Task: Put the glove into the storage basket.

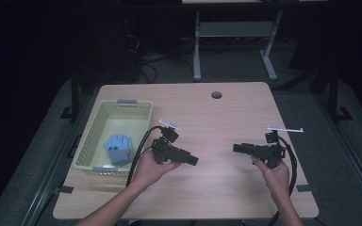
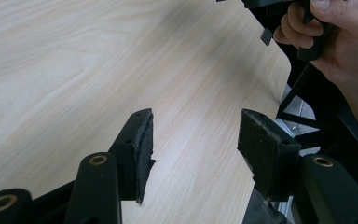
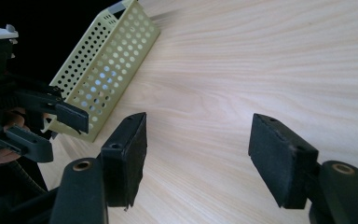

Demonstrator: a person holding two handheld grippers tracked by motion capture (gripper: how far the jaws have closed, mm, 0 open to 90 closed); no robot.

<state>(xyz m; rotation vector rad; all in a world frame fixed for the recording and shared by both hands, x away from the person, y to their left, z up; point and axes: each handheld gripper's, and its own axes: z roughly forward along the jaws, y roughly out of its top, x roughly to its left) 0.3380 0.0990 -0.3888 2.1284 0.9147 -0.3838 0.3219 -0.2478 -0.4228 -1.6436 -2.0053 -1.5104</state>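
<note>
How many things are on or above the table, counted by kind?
Basket: 1
Blue item in the basket: 1, kind unclear
Grippers: 2, left gripper, right gripper
Total: 4

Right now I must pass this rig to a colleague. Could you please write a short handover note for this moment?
Left gripper: open, holding nothing, above the bare table just right of the basket.
Right gripper: open, holding nothing, above the table's right part, pointing toward the left one.
Things: the blue cloth item lies inside the pale yellow perforated basket at the table's left side; neither gripper touches it.
Done: judging by this, the blue item is in the basket.
Left: probably nothing more to place, as the tabletop carries only the basket; check whether the item should stay there.
</note>
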